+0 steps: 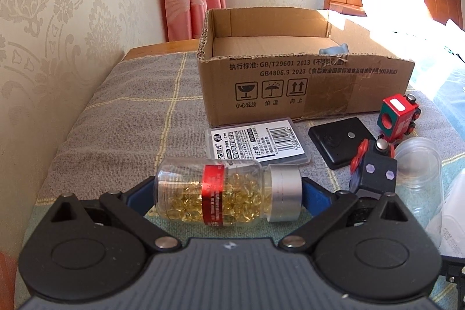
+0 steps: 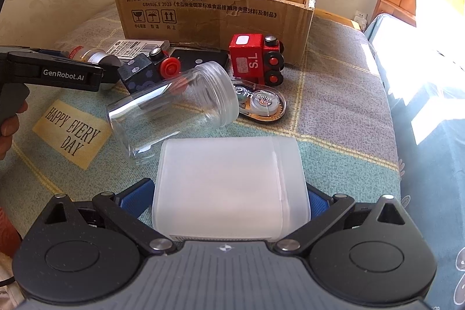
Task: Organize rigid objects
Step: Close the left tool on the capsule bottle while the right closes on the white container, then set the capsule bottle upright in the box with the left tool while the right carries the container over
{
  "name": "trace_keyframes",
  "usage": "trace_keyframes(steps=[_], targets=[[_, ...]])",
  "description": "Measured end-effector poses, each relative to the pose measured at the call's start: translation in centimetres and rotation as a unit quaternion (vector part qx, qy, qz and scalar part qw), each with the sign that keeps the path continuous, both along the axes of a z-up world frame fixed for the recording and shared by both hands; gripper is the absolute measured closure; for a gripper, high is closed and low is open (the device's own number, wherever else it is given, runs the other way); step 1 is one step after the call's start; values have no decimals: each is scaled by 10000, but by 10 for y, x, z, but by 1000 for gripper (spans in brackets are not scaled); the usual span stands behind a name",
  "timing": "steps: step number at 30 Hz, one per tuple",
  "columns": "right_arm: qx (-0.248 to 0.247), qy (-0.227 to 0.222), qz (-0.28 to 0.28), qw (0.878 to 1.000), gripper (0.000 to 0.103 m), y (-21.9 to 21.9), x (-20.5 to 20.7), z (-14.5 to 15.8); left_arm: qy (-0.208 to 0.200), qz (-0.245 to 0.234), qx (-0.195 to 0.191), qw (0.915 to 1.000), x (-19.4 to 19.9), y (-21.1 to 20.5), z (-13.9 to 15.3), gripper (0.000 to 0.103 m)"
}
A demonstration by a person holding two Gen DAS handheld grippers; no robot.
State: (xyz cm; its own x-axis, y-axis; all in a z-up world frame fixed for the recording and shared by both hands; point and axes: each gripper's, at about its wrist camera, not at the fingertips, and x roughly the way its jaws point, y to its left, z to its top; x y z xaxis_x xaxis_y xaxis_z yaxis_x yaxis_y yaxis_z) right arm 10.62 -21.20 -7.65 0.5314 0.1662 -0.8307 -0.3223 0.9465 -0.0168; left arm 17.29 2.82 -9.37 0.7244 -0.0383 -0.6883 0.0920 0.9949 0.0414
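A clear bottle [image 1: 232,193] of yellow capsules, with a red label and a silver cap, lies sideways on the checked cover. My left gripper [image 1: 228,188] spans it end to end, one blue pad on its base and the other on its cap. From the right wrist view the same bottle [image 2: 87,53] shows at the left, behind the left gripper's arm. A frosted white plastic box [image 2: 226,182] sits between the blue pads of my right gripper [image 2: 226,193], which press on its two sides. The open cardboard box [image 1: 290,83] stands behind.
A red toy train [image 2: 255,57], a black toy car [image 2: 139,71], a flat black device [image 1: 340,141], a labelled flat case [image 1: 261,141], a clear lidless jar [image 2: 174,106] and a correction tape [image 2: 261,103] lie before the carton. A wall runs along the left, a wooden headboard stands at the right.
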Motion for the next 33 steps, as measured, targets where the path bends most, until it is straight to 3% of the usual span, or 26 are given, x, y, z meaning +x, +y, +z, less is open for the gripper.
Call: trace_keyframes(steps=[11,17,33], targets=[[-164,55,-126,9998,1,6,4,12,68,-28,-37,10000,3,2,1,9],[-249,78,-186,9995,15,7,6,16,85,-32,-67,9999,3,2,2,9],[-136,-13,-59,9999,16,0,5,33,319,-153,-51,9994,-3,6,20,10]])
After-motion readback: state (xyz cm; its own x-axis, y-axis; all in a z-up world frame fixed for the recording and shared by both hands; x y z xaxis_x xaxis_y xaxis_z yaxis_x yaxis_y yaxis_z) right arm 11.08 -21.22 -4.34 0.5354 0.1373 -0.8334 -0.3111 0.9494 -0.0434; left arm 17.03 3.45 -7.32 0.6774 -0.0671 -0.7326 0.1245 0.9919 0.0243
